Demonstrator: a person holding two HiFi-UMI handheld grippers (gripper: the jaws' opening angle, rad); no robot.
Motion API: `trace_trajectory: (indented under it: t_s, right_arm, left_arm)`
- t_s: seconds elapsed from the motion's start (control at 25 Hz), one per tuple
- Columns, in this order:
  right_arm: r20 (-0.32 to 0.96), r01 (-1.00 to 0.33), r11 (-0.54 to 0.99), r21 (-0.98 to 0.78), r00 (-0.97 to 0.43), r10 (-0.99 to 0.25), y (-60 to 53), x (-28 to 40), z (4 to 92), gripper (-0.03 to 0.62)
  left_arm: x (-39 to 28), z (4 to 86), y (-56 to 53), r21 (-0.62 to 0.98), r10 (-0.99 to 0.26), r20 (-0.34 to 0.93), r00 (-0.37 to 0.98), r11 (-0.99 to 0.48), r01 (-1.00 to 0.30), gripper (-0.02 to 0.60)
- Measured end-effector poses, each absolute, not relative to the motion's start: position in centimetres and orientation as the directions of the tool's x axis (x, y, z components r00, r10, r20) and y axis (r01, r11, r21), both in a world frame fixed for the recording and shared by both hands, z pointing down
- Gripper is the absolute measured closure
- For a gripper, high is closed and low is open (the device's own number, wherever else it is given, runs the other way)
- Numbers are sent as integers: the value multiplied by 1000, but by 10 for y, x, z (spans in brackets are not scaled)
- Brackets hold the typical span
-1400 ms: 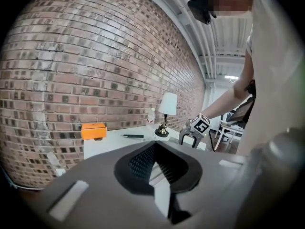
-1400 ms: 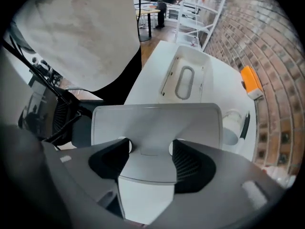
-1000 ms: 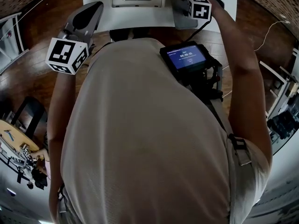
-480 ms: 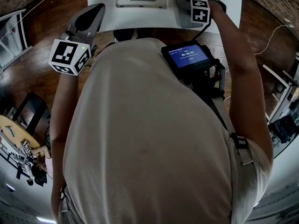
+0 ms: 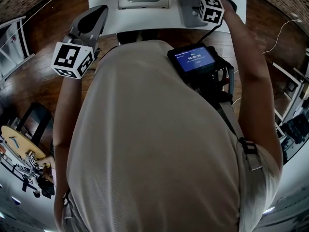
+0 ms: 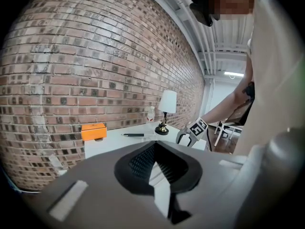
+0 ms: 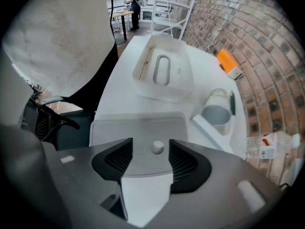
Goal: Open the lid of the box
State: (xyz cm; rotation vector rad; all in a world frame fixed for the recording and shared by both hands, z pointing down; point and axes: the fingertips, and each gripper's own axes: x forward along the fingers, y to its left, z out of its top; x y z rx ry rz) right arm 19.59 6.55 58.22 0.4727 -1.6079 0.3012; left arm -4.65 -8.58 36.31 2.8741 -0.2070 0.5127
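Observation:
A grey box with a flat lid (image 7: 138, 132) and a small round knob (image 7: 157, 148) sits on the white table (image 7: 119, 94) near its front edge. My right gripper (image 7: 151, 151) hangs over it with the knob between its two dark pads (image 7: 116, 162). The jaws are closing, with a gap on each side of the knob. In the head view the right gripper's marker cube (image 5: 211, 9) is over that grey box (image 5: 187, 11). My left gripper (image 6: 155, 159) is shut on nothing, held off the table's left corner (image 5: 91, 18).
A translucent white container with a handle in its lid (image 7: 162, 70) stands behind the grey box. A grey cup (image 7: 217, 112), an orange box (image 7: 228, 61) and a plastic bottle (image 7: 272, 146) lie toward the brick wall. A lamp (image 6: 166, 109) and a pen (image 6: 133, 135) are also on the table.
The right gripper's marker cube has shifted slightly right and farther over the grey box. The left gripper has hardly moved.

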Motion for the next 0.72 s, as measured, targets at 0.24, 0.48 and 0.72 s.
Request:
trace_trajectory:
  t_s: [0.24, 0.48, 0.72]
  right_arm:
    - [780, -707, 643, 295, -211, -590, -20, 153, 465, 592]
    - [375, -847, 531, -21, -499, -781, -55, 100, 348, 592]
    - [179, -837, 507, -205, -541, -822, -59, 96, 314, 594]
  left_arm:
    - [-42, 361, -114, 181, -123, 316, 941, -966, -187, 580]
    - [-24, 339, -138, 201, -114, 245, 963, -965, -166, 580]
    - [-13, 331, -138, 209, -85, 217, 973, -969, -131, 580]
